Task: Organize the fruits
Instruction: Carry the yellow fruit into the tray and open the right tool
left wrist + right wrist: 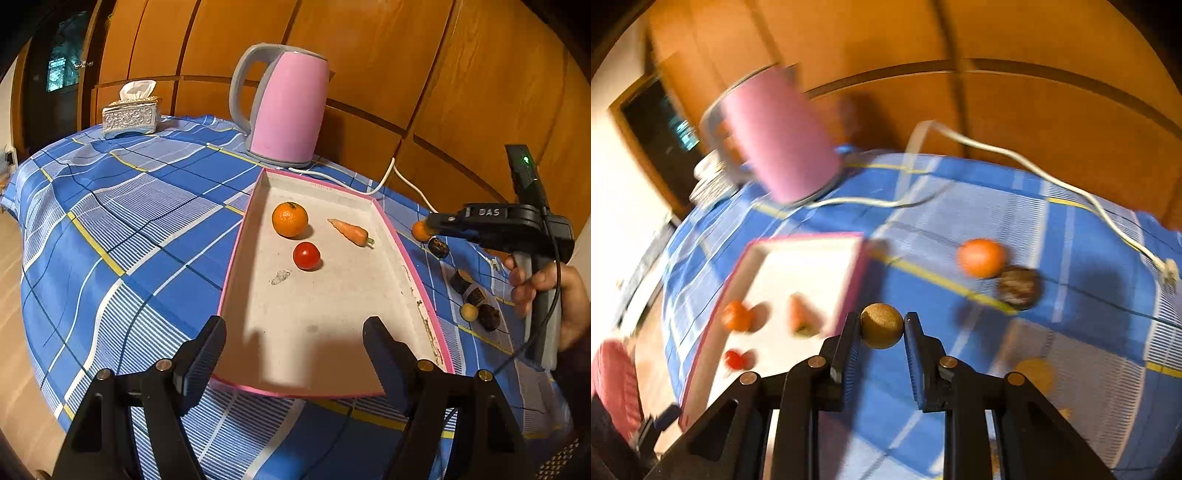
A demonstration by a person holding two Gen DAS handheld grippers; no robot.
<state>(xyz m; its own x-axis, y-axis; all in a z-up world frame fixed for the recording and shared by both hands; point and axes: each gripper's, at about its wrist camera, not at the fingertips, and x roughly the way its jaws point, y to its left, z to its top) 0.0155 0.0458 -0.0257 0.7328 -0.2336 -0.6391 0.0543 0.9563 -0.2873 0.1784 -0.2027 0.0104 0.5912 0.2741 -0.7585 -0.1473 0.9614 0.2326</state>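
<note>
A pink-rimmed white tray [391,225] lies on the blue checked cloth and holds a mandarin [290,218], a small carrot [350,232] and a red tomato [306,256]. My left gripper [294,345] is open and empty over the tray's near end. My right gripper [881,326] is shut on a small tan round fruit [881,331], held above the cloth just right of the tray [857,273]. On the cloth lie another orange fruit [981,257] and a dark round fruit [1019,287]. The right wrist view is blurred.
A pink kettle [286,107] with a white cord [402,177] stands behind the tray. A tissue box [130,115] sits at the far left. Several dark pieces and a tan fruit [469,312] lie right of the tray, near the hand holding the right gripper [535,284].
</note>
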